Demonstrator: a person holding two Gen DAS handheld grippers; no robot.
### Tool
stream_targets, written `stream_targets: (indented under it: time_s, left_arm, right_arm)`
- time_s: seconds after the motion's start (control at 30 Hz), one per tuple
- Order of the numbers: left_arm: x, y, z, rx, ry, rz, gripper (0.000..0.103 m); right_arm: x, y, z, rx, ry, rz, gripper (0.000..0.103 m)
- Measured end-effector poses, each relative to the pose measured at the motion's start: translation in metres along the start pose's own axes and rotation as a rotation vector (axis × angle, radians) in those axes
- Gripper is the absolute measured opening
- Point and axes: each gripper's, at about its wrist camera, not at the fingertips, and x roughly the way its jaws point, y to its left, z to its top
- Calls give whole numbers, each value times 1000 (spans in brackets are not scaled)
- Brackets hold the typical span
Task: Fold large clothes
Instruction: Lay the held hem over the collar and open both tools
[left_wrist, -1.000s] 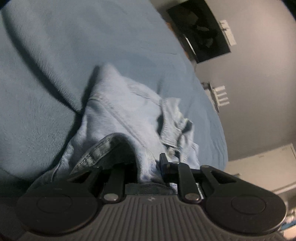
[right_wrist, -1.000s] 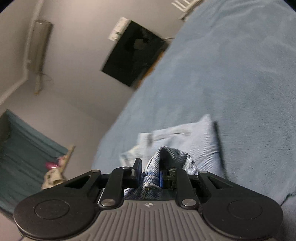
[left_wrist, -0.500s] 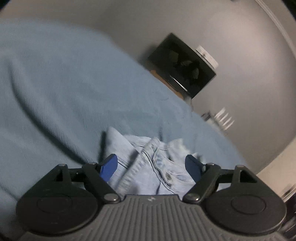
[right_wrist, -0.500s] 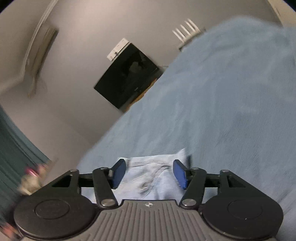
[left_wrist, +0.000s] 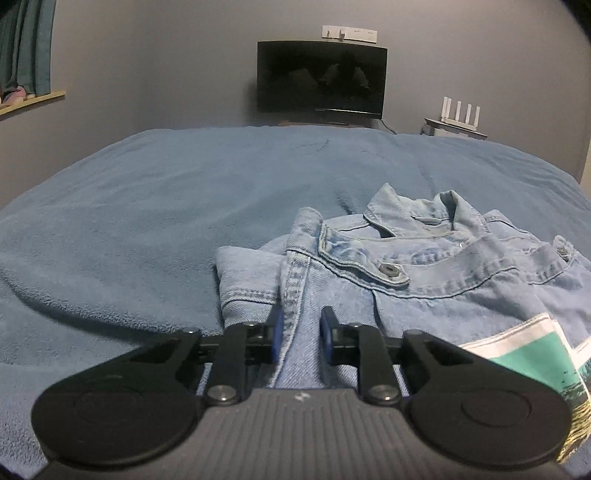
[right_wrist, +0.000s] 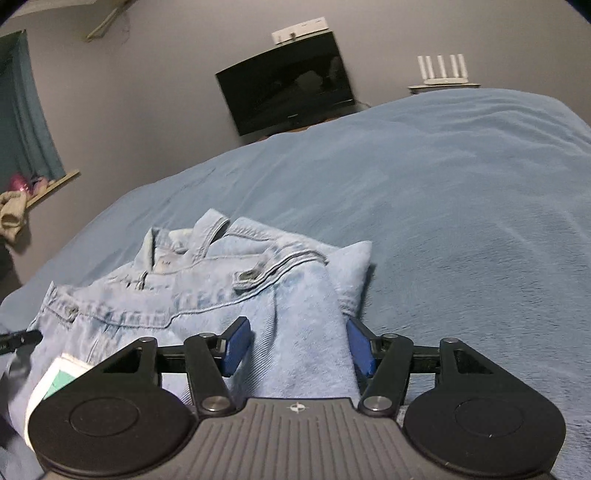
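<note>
Denim jacket lies bunched on the blue bed, collar toward the TV on the far wall. Your left tongs are closing, pads pinching a fold of the jacket's near edge. Your right tongs are closing too, jaws half apart with a hump of denim between them, pads not yet pressing it.
</note>
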Motion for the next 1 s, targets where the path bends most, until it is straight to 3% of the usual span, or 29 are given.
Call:
stream_targets:
  time_s: [0.03, 0.1, 0.2, 0.3, 0.37, 0.47, 0.57, 0.63, 0.7, 0.77, 0.8, 0.9, 0.93, 1.0]
  left_arm:
    - [0, 1, 0, -4, 3, -7, 11]
    - [-1, 2, 0, -15, 7, -14, 8]
    - [-8, 3, 1, -31, -20, -18, 3]
    - [-19, 1, 3, -39, -83, 7, 2]
    - [-15, 1, 2, -35, -77, 28, 2]
    - [5, 7, -9, -41, -12, 50, 4]
    - [9, 7, -14, -45, -11, 64, 11]
    - [2, 6, -14, -69, -20, 79, 21]
    - [-9, 5, -18, -89, -35, 100, 31]
    - [-23, -6, -21, -59, -53, 142, 47]
    - [-32, -13, -22, -32, -69, 169, 59]
    - [-62, -36, -28, 34, -163, 144, 69]
    - [-68, -44, -30, 53, -171, 118, 75]
    - [-68, -58, -39, 113, -123, 91, 76]
  right_arm:
    - [2, 1, -1, -14, -3, 1, 50]
    - [3, 4, -3, -39, -7, -8, 48]
    - [1, 6, -2, -30, -14, 32, 13]
    - [-20, 20, 1, -83, -116, 10, 11]
    - [-24, 30, 2, -121, -164, -37, 10]
    - [-9, 32, -5, -138, -118, -138, 11]
    - [5, 27, -21, -110, -82, -184, 24]
    - [-2, 28, -24, -101, -112, -222, 47]
    - [-13, 30, -26, -64, -146, -253, 62]
    - [-31, 33, -33, -44, -184, -242, 65]
    - [-39, 36, -37, -49, -198, -237, 66]
    - [-57, 54, -49, -120, -221, -220, 70]
    - [-64, 59, -51, -148, -221, -215, 75]
    - [-67, 71, -58, -221, -198, -230, 78]
